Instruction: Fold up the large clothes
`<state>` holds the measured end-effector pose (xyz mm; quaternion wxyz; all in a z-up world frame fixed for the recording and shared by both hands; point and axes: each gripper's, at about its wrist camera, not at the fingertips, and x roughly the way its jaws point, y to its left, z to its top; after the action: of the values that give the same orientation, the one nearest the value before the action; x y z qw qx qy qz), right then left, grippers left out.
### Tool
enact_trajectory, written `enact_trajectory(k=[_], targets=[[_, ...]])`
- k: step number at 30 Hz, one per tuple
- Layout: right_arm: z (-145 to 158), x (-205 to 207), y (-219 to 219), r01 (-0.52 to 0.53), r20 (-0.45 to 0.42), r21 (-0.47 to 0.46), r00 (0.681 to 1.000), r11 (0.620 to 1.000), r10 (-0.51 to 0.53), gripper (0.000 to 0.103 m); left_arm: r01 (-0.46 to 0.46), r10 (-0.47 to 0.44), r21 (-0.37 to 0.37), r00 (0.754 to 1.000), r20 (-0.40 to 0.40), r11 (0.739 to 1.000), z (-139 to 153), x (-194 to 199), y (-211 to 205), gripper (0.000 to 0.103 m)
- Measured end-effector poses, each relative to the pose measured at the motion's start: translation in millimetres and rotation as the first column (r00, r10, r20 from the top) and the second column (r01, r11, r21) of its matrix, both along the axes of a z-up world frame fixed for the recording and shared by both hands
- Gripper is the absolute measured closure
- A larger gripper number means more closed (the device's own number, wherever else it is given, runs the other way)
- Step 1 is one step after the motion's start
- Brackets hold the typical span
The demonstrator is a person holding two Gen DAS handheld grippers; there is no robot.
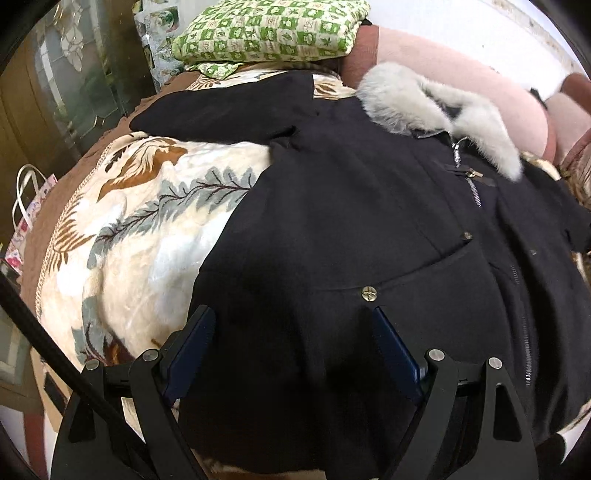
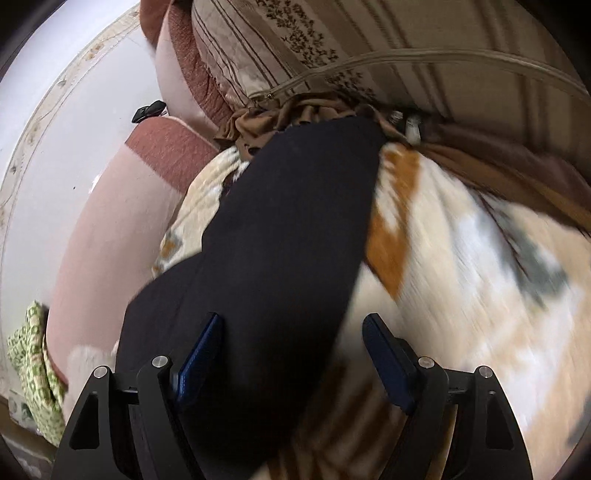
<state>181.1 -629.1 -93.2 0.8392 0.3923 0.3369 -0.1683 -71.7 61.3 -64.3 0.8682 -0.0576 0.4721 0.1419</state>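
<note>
While the black coat (image 1: pixel 351 229) lay spread front-up across the leaf-patterned blanket (image 1: pixel 147 229), my left gripper (image 1: pixel 291 332) hung over its lower front with the jaws wide and nothing between them. A brass snap button (image 1: pixel 369 294) sat just beyond my right-hand fingertip, and the zipper (image 1: pixel 474 192) ran up from there toward the grey fur collar (image 1: pixel 436 114) at the far end. One sleeve (image 1: pixel 221 110) reached out to the left, flat on the blanket. My right gripper (image 2: pixel 293 332) was also spread wide and held nothing; the other sleeve (image 2: pixel 295 221) stretched away from it, passing under the left finger (image 2: pixel 201 354), while the right finger stood over bare blanket. That view was blurred, so I could not tell whether a finger touched the cloth. Beyond the collar lay a pink bolster (image 1: pixel 461 92) and a green checked cushion (image 1: pixel 273 29); a striped quilt (image 2: pixel 406 44) rose past the sleeve's cuff.
</note>
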Motion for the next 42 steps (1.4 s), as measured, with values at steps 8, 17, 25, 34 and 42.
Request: enact_trajectory(k=[8, 17, 25, 34, 42], targets=[[18.7, 18.3, -15.5, -0.001, -0.024, -0.011, 1.0, 1.0, 0.0, 0.088, 0.01, -0.01, 0.016, 1.0, 0.006, 1.0, -1.1, 2.0, 0.7, 0.018], [140.6, 0.5, 82.5, -0.16, 0.029, -0.336, 0.983, 0.928, 0.181, 0.093, 0.039, -0.036, -0.037, 0.997, 0.067, 0.999, 12.6, -17.9, 2.9, 0.018], [175.6, -27.9, 303.4, -0.569, 0.041, -0.442, 0.759, 0.693, 0.65, 0.093, 0.027, -0.018, -0.061, 0.99, 0.138, 0.998, 32.7, -40.6, 13.6, 0.018], [55.8, -60.0, 473.9, -0.874, -0.171, -0.274, 0.454, 0.401, 0.874, 0.066, 0.035, -0.014, -0.098, 0.978, 0.208, 0.995, 58.0, -53.3, 27.5, 0.018], [66.6, -137.2, 440.2, -0.746, -0.013, -0.409, 0.58, 0.525, 0.815, 0.019, 0.175, -0.161, -0.046, 0.962, 0.221, 0.984, 73.0, -1.0, -7.4, 0.017]])
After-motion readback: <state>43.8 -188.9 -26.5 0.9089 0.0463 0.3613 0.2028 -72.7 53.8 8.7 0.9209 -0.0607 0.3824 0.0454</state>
